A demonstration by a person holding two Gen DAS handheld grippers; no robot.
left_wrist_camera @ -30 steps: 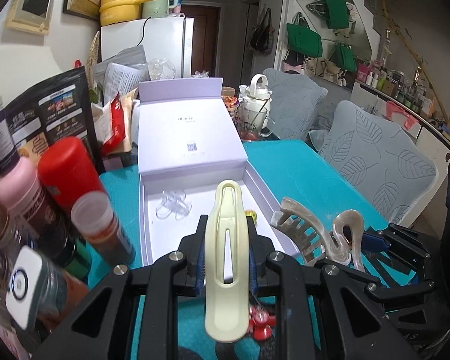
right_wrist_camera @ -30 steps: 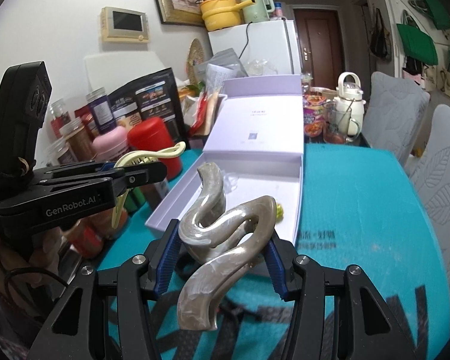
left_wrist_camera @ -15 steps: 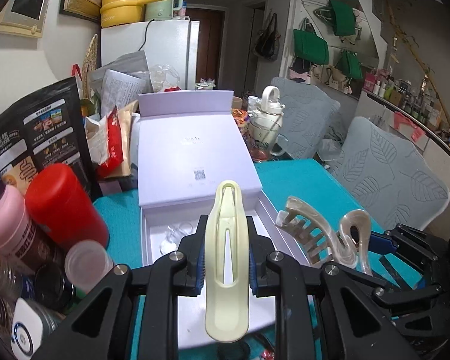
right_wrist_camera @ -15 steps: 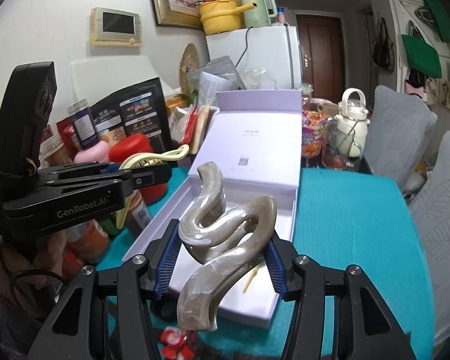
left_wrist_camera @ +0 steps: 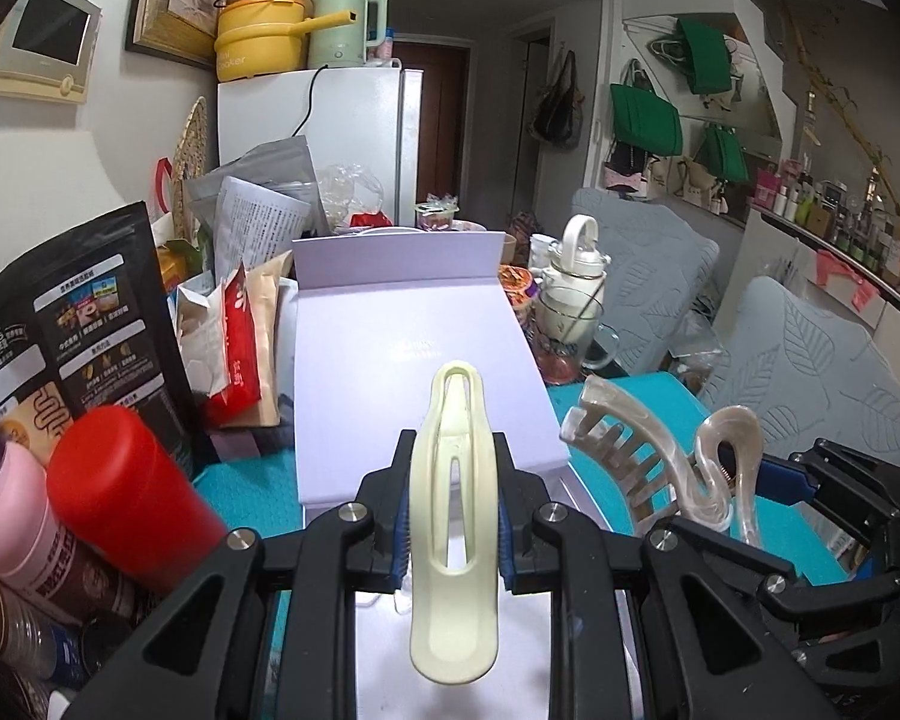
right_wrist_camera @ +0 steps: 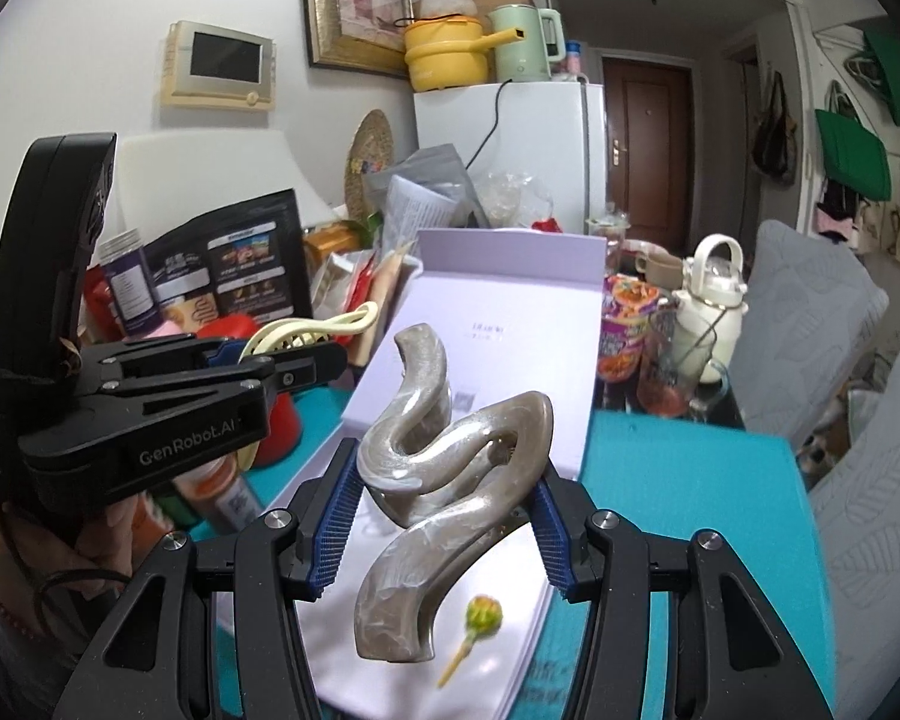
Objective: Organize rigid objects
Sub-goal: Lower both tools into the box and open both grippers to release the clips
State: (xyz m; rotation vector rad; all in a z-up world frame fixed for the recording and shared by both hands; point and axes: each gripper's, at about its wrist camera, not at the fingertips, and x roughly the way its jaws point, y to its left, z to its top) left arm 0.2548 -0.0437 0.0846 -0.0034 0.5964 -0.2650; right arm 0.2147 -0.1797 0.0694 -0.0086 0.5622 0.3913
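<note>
My left gripper [left_wrist_camera: 450, 534] is shut on a cream hair clip [left_wrist_camera: 455, 570], held above the open lilac box [left_wrist_camera: 414, 372]. My right gripper [right_wrist_camera: 444, 510] is shut on a pearly beige wavy claw clip [right_wrist_camera: 444, 480], also above the box [right_wrist_camera: 510, 348]. The claw clip also shows in the left wrist view [left_wrist_camera: 660, 462], to the right of the cream clip. The left gripper and cream clip [right_wrist_camera: 312, 333] show at the left of the right wrist view. A small yellow-green flower pin [right_wrist_camera: 480, 618] lies in the box tray.
A red can [left_wrist_camera: 120, 492], pink bottle [left_wrist_camera: 6, 516] and black pouch [left_wrist_camera: 60, 324] crowd the left on the teal table [right_wrist_camera: 690, 480]. A glass mug [left_wrist_camera: 570, 336] and white kettle [right_wrist_camera: 711, 294] stand behind the box. Grey chairs [left_wrist_camera: 810, 372] stand to the right.
Both grippers have risen and moved forward over the box with their clips still held. The box tray has dropped lower in both views.
</note>
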